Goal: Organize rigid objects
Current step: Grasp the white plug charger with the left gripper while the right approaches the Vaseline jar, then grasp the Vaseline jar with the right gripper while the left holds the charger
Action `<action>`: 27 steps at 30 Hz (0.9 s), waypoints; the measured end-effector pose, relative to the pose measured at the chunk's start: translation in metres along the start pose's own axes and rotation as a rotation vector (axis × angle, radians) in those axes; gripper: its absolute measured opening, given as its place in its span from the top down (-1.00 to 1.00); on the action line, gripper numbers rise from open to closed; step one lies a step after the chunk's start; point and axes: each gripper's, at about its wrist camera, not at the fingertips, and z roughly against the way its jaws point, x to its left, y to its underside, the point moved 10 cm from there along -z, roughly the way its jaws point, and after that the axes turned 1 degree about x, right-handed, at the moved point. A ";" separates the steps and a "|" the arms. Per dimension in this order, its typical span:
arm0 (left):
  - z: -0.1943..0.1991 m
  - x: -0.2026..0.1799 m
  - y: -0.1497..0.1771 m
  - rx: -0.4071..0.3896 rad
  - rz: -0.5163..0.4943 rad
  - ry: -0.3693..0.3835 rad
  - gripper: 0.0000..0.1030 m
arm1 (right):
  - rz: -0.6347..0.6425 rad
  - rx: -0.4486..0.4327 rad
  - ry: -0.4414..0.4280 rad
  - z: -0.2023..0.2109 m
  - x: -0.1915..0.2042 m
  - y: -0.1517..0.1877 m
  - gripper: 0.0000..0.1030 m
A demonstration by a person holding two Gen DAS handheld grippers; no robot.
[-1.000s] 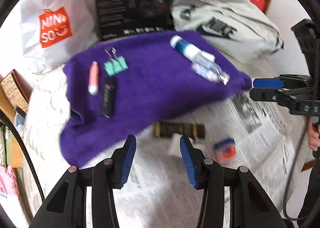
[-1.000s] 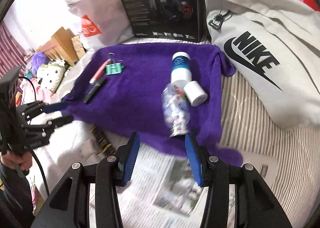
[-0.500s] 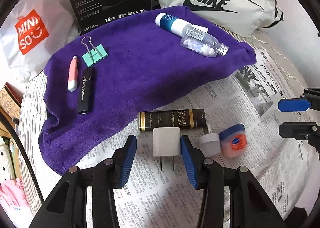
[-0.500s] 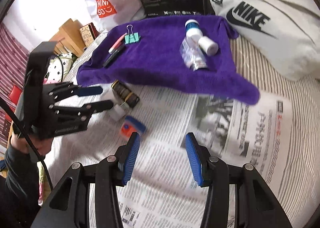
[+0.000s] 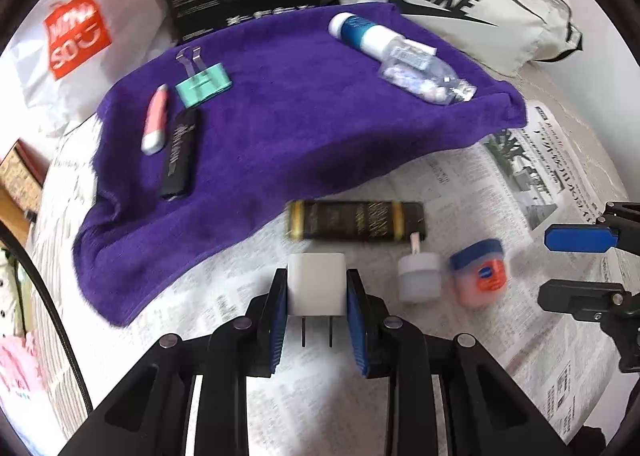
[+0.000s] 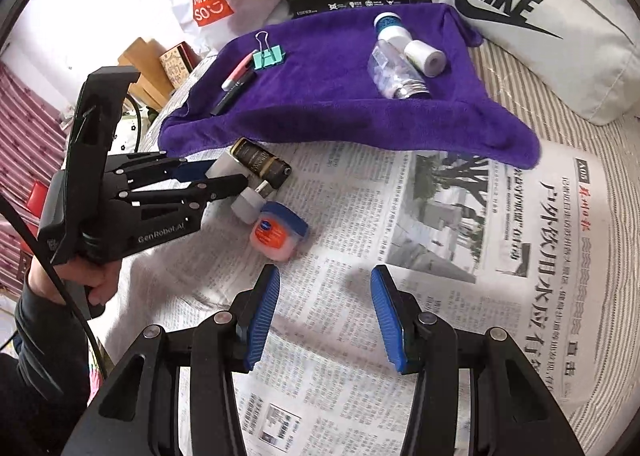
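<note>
Left hand-held gripper [image 5: 316, 306] had just closed onto the white plastic plug adapter [image 5: 316, 288] on newspaper just below the purple towel [image 5: 300, 104], presumably for transfer there; right hand-held gripper [image 6: 325, 312] hovered open, empty.

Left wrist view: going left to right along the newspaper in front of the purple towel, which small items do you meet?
White plug adapter between the left gripper's pads → small white cap → blue-lidded jelly jar → right gripper's fingertips at the edge.
</note>
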 end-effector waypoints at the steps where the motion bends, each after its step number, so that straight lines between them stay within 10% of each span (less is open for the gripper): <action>1: 0.001 0.004 0.003 0.001 0.006 -0.004 0.50 | 0.008 -0.001 -0.002 -0.001 0.003 -0.001 0.08; 27: 0.005 0.019 0.014 -0.040 0.064 0.030 0.49 | 0.095 0.014 0.168 -0.043 0.014 -0.016 0.08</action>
